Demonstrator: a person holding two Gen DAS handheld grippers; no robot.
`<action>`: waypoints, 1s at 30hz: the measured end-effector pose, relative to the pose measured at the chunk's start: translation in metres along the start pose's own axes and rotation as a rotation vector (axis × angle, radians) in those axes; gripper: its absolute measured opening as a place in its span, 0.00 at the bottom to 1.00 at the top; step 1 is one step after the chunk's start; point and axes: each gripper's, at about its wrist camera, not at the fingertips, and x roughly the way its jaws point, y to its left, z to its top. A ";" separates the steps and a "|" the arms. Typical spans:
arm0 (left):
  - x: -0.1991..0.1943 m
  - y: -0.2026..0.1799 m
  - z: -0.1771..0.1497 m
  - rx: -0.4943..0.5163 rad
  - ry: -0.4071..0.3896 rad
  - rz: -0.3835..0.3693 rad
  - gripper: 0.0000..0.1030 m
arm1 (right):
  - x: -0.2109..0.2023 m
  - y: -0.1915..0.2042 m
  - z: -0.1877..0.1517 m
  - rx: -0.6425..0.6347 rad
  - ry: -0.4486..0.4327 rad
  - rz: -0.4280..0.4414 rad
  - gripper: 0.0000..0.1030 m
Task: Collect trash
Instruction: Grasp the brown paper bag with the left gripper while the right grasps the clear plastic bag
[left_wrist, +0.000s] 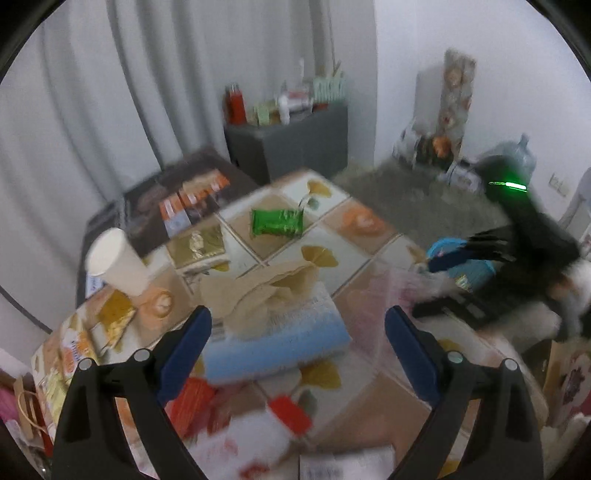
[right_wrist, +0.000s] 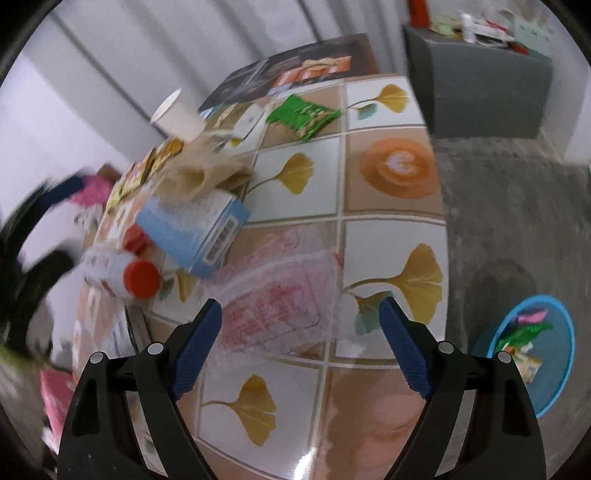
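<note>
My right gripper (right_wrist: 300, 306) stands open low over a clear plastic wrapper with red print (right_wrist: 277, 299), which lies flat on the patterned table (right_wrist: 365, 236) between its blue fingers; the pads do not press on it. My left gripper (left_wrist: 298, 314) is open above a blue tissue box (left_wrist: 273, 332) with crumpled brown paper (left_wrist: 258, 291) on top. Further back lie a green snack wrapper (left_wrist: 276, 221), a gold wrapper (left_wrist: 197, 242) and a tipped white paper cup (left_wrist: 118, 264). A red-capped bottle (right_wrist: 140, 278) lies beside the box.
A blue bin (right_wrist: 532, 350) with wrappers inside stands on the grey carpet to the right of the table. A grey cabinet (left_wrist: 288, 144) with bottles is by the curtain. Printed boxes (left_wrist: 192, 199) sit at the table's far end. The left wrist view is blurred.
</note>
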 end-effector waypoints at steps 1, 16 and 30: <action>0.014 0.001 0.005 -0.001 0.030 0.006 0.90 | 0.001 0.002 -0.001 -0.020 0.003 -0.004 0.80; 0.100 0.016 0.026 -0.045 0.199 0.029 0.69 | 0.007 0.004 -0.005 -0.110 -0.058 -0.013 0.69; 0.094 0.017 0.026 -0.112 0.200 -0.052 0.06 | 0.002 -0.001 -0.015 -0.049 -0.069 -0.021 0.14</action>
